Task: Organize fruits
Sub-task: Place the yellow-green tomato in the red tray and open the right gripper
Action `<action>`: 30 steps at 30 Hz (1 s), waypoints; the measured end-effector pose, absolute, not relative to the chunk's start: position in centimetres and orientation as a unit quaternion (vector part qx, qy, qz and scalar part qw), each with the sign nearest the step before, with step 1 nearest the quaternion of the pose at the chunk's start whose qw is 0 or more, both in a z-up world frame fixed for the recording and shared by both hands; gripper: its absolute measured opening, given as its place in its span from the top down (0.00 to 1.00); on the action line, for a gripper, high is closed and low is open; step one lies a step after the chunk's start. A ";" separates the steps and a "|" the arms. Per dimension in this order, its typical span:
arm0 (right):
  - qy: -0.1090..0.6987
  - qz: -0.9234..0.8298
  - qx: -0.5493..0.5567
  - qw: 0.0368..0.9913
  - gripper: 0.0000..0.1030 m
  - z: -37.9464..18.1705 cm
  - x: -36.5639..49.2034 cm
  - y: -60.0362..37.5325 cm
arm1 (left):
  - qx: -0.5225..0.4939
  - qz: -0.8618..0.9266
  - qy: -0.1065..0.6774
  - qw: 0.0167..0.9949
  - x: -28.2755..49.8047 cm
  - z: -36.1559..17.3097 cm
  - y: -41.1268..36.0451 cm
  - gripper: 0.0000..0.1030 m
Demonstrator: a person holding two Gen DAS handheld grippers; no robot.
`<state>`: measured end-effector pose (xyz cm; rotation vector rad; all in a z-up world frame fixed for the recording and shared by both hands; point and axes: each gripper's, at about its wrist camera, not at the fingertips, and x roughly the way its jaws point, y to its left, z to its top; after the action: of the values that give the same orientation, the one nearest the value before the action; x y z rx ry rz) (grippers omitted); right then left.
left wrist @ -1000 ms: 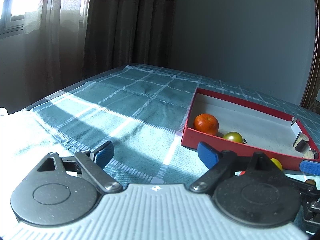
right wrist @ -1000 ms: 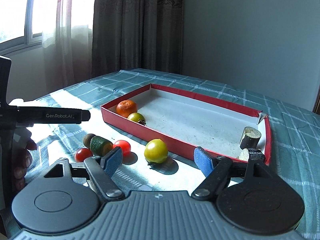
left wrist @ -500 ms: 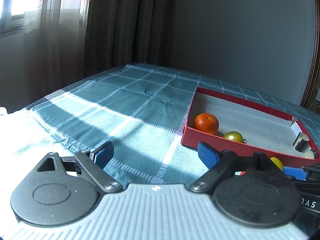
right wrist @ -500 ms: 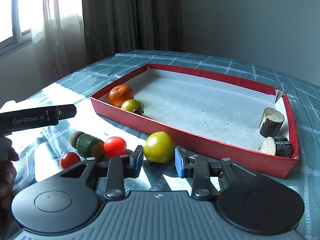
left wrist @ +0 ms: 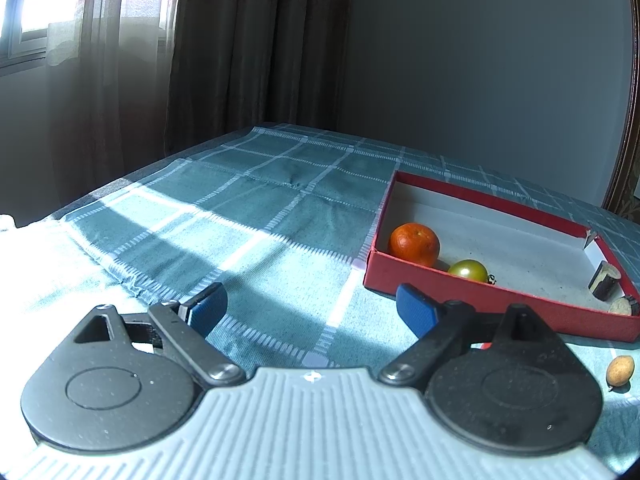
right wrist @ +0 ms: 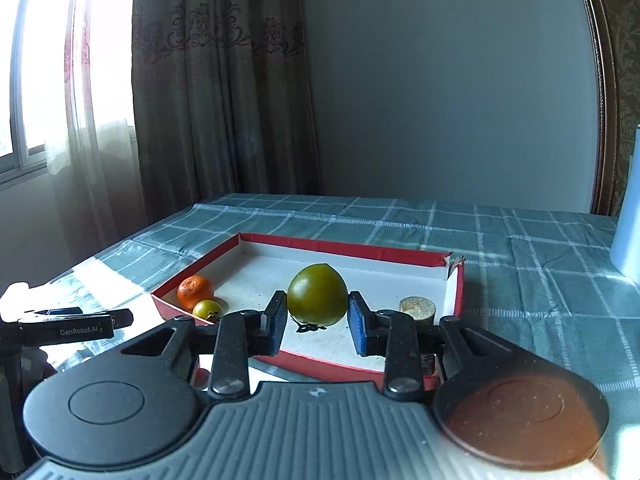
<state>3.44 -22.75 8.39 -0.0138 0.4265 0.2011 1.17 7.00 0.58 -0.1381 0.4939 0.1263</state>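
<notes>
My right gripper (right wrist: 318,320) is shut on a yellow-green tomato (right wrist: 317,299) and holds it up over the near edge of the red tray (right wrist: 340,246). An orange (right wrist: 194,291) and a small green tomato (right wrist: 207,309) lie in the tray's left corner; they also show in the left wrist view as the orange (left wrist: 415,244) and the green tomato (left wrist: 468,270). My left gripper (left wrist: 312,308) is open and empty, low over the tablecloth left of the red tray (left wrist: 472,196).
Two dark cut chunks (left wrist: 606,280) lie at the tray's right end. A small tan fruit (left wrist: 620,371) lies on the cloth in front of the tray. A pale blue container (right wrist: 628,216) stands at the far right. The checked teal tablecloth (left wrist: 256,208) covers the table.
My right gripper has closed on the yellow-green tomato and lifted it off the cloth toward the tray. The left gripper has barely moved.
</notes>
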 end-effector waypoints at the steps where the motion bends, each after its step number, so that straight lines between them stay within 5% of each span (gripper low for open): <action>1: 0.209 0.094 -0.002 0.973 0.69 8.7 3.8 -23.3 | -0.068 0.062 0.245 0.965 1.2 0.6 7.0 0.12; 17: 0.321 0.071 -0.076 0.941 0.69 2.3 10.2 -21.0 | -0.065 0.060 0.251 0.964 1.3 0.4 7.0 0.12; 30: 0.330 0.055 -0.144 0.931 0.69 1.8 10.7 -19.8 | -0.061 0.060 0.257 0.962 1.4 0.2 6.9 0.12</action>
<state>10.69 -19.80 1.77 -0.2945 0.6759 0.1121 1.43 6.85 0.23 -0.1244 0.5213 0.1220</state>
